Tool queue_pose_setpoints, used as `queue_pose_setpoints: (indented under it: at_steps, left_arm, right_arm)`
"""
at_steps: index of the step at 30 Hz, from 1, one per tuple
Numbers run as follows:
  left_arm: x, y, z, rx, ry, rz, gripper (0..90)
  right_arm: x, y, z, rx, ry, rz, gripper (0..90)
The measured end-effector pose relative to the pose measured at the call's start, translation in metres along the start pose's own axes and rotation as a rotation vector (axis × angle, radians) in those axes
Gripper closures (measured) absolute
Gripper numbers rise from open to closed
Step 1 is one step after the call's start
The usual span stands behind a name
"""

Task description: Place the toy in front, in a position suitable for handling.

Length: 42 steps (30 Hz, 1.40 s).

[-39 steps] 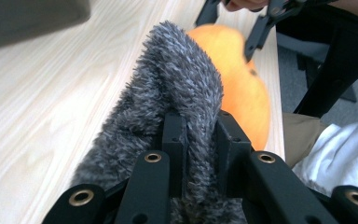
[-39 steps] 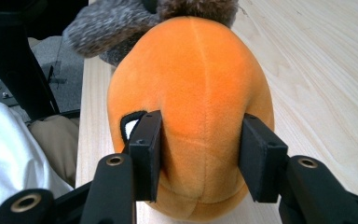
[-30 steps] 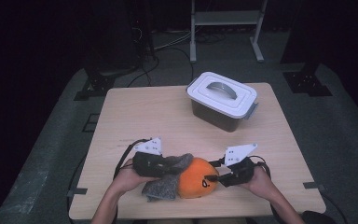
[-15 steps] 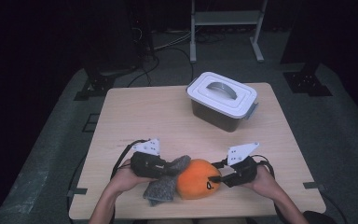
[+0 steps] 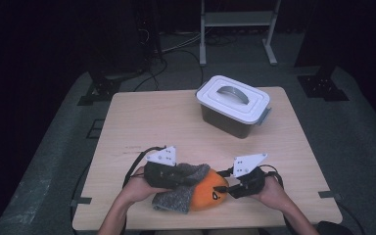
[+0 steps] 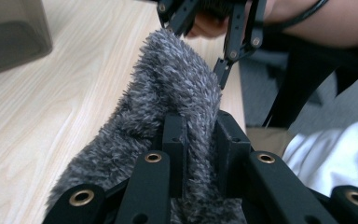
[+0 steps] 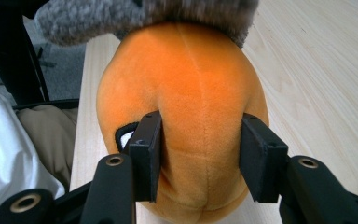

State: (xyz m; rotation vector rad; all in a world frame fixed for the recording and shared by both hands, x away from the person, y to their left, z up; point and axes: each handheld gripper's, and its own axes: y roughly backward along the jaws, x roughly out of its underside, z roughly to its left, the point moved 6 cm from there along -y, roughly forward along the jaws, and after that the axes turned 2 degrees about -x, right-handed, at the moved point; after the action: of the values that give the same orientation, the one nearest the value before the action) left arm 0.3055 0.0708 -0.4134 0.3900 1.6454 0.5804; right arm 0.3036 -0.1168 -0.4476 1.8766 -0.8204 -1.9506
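An orange plush toy [image 5: 208, 192] lies near the table's front edge, half wrapped in a grey fuzzy cloth [image 5: 181, 188]. My right gripper [image 5: 227, 188] comes in from the right and is shut on the plush [image 7: 186, 112], its pads [image 7: 149, 149] pressed into both sides of the orange body. My left gripper [image 5: 178, 177] reaches in from the left and is shut on a fold of the grey cloth [image 6: 186, 116]. In the left gripper view the right gripper [image 6: 209, 42] stands just beyond the far end of the cloth. The cloth [image 7: 140, 14] drapes over the plush's far end.
A dark bin with a white handled lid [image 5: 232, 105] stands at the back right of the wooden table [image 5: 152, 122]. The person's forearms enter from the bottom edge. A metal rack [image 5: 237, 24] and cables sit on the dark floor beyond.
The left gripper has pulled the grey cloth slightly up and over the plush, so the cloth covers more of its left side. The right gripper keeps its hold in place.
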Motion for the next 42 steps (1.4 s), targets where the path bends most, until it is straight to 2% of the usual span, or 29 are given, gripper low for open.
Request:
queue_pose_setpoints:
  at_steps: [4, 7, 9, 11, 12, 14, 16, 19, 22, 24, 26, 30, 31, 33, 34, 35, 36, 38, 39, 42]
  left_arm:
    - [0.012, 0.002, 0.007, -0.004, 0.031, 0.031, 76.7]
    - [0.019, 0.007, 0.010, -0.033, 0.036, 0.058, 76.7]
    - [0.021, 0.009, 0.010, -0.030, 0.037, 0.060, 76.7]
    - [0.021, 0.009, 0.010, -0.022, 0.041, 0.051, 76.7]
    - [0.019, 0.009, 0.010, -0.021, 0.040, 0.049, 76.7]
    - [0.014, 0.010, 0.009, -0.027, 0.034, 0.034, 76.7]
    - [0.007, 0.013, 0.007, -0.039, 0.018, 0.015, 76.7]
    - [-0.006, 0.015, 0.000, -0.050, -0.011, -0.018, 76.7]
    - [-0.003, 0.011, 0.001, -0.073, -0.018, 0.031, 76.7]
    - [0.005, 0.007, 0.004, -0.055, 0.023, 0.053, 76.7]
    - [0.011, 0.003, 0.004, -0.025, 0.052, 0.060, 76.9]
    - [0.012, 0.001, -0.001, 0.023, 0.050, 0.079, 77.0]
    - [0.011, 0.000, -0.002, 0.029, 0.048, 0.080, 76.9]
    - [0.010, -0.001, -0.003, 0.035, 0.048, 0.079, 76.9]
    - [0.009, 0.000, -0.003, 0.029, 0.046, 0.079, 76.9]
    - [0.007, 0.001, -0.002, 0.022, 0.042, 0.073, 76.9]
    - [0.004, 0.004, -0.001, 0.022, 0.047, 0.057, 76.9]
    - [-0.003, 0.008, -0.001, 0.025, 0.052, 0.015, 76.9]
    - [-0.007, 0.010, -0.001, 0.022, 0.048, -0.005, 76.9]
    - [-0.016, 0.010, -0.005, 0.018, 0.037, -0.039, 76.9]
  right_arm:
    - [0.002, 0.001, -0.004, -0.010, -0.041, -0.011, 45.9]
    - [-0.001, 0.003, -0.007, -0.014, -0.090, -0.024, 39.1]
    - [0.001, 0.004, -0.009, -0.008, -0.099, -0.018, 35.9]
    - [0.004, 0.001, -0.010, -0.015, -0.124, -0.018, 36.2]
    - [0.005, 0.000, -0.010, -0.024, -0.131, -0.018, 39.9]
    - [0.004, -0.003, -0.007, -0.004, -0.112, -0.020, 52.5]
    - [0.001, 0.000, -0.005, 0.013, -0.074, -0.015, 58.3]
    - [-0.006, 0.005, -0.003, 0.033, -0.049, -0.051, 60.4]
    - [-0.006, 0.004, -0.002, 0.039, -0.024, -0.046, 60.8]
    - [-0.004, 0.005, -0.003, 0.035, -0.029, -0.041, 60.6]
    - [-0.002, 0.005, -0.004, 0.010, -0.054, -0.039, 56.4]
    - [-0.003, 0.005, -0.010, -0.011, -0.125, -0.039, 38.6]
    - [-0.002, 0.003, -0.011, -0.023, -0.149, -0.037, 37.5]
    - [-0.001, -0.001, -0.010, -0.036, -0.163, -0.034, 36.9]
    - [-0.001, -0.003, -0.009, -0.031, -0.162, -0.033, 41.1]
    - [-0.002, -0.003, -0.008, -0.025, -0.155, -0.037, 45.3]
    - [-0.003, -0.002, -0.005, -0.006, -0.126, -0.037, 51.4]
    - [-0.006, -0.001, 0.002, 0.024, -0.043, -0.031, 58.5]
    - [-0.008, -0.001, 0.006, 0.022, -0.009, -0.036, 59.3]
    - [-0.014, -0.003, 0.016, -0.002, 0.048, -0.041, 59.7]
